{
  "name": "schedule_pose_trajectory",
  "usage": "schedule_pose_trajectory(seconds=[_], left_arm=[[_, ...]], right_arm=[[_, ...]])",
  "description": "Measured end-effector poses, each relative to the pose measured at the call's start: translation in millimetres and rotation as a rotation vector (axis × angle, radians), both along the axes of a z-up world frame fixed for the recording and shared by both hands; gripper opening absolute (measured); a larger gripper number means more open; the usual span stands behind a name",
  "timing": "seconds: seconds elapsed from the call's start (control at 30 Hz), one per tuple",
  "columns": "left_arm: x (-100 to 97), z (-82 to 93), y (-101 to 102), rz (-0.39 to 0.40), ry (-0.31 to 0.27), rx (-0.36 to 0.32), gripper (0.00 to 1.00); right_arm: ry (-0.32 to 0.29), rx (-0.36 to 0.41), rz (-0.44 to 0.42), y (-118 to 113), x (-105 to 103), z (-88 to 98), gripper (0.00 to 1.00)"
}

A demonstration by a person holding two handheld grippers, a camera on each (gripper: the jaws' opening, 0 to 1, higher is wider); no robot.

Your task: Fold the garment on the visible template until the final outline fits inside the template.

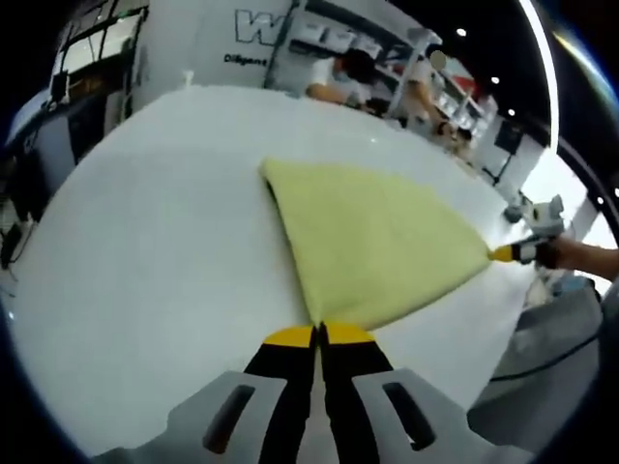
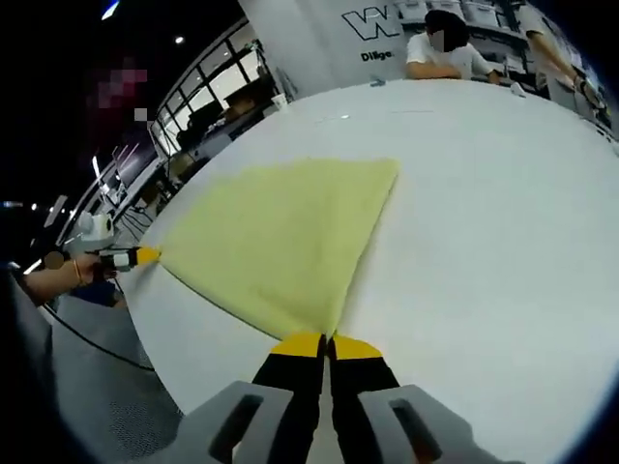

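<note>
Pale yellow cloth (image 1: 372, 242) lies flat on the white table (image 1: 145, 242), pulled taut between two near corners. The left gripper (image 1: 318, 333) is clenched on one corner; the right gripper (image 2: 328, 342) is clamped on the other, likely so both corners can lift together for a fold. No template outline is discernible. People (image 2: 440, 48) sit at the far edge.

White tabletop (image 1: 145, 251), smooth and plain. One pale yellow garment (image 1: 377, 242) lies flat on it, folded, near the tabletop's edge.
</note>
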State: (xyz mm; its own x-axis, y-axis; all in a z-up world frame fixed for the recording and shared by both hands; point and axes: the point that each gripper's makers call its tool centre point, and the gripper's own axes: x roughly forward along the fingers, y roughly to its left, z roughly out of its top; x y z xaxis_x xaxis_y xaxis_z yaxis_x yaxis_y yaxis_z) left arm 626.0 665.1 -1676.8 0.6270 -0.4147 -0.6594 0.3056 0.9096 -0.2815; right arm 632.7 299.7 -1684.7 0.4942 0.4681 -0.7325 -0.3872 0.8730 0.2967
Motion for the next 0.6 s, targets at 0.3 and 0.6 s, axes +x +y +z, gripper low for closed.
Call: schedule_pose_trajectory(seconds=[0.3,0.6], left_arm=[[4.6,10.5,22.4,0.046,-0.054,0.066,0.0],[2.2,38.0,40.1,0.125,-0.155,0.11,0.0]], right_arm=[[-0.074,-0.11,0.022,-25.9,-9.4,6.9,0.0],[-0.177,-0.015,-0.109,-26.7,-11.7,46.0,0.0]])
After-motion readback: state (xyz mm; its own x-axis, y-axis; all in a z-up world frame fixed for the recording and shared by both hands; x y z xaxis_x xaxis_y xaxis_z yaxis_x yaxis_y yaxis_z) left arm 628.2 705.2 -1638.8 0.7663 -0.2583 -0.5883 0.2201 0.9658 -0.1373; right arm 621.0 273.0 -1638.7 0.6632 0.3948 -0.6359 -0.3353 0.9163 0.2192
